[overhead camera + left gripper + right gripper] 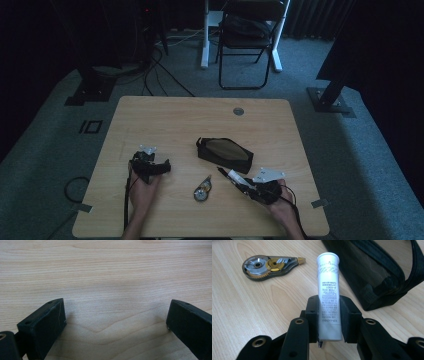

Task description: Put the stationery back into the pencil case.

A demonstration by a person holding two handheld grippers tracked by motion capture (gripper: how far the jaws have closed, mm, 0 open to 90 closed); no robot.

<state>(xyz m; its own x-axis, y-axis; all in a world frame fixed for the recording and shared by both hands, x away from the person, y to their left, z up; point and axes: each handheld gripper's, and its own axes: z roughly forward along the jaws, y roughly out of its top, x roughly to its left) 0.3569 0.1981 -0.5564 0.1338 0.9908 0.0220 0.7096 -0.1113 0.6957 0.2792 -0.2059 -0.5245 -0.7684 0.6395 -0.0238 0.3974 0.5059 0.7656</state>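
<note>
A white printed tube (329, 293) stands between the jaws of my right gripper (329, 312), which is shut on it; from above the tube (235, 176) points up-left from that gripper (240, 181). Just beyond it lies a black mesh pouch (224, 154), unzipped along its top, its corner close to the tube tip (384, 275). A correction tape dispenser (202, 190) lies flat on the wood between the hands, at upper left in the right gripper view (268, 265). My left gripper (159, 167) rests at the table's left, open (115, 322), with bare wood between its jaws.
The wooden table (165, 120) has a round grommet (238, 111) near its far edge. Beyond the table stand a black folding chair (247, 40), white desk legs (205, 35) and cables on grey carpet.
</note>
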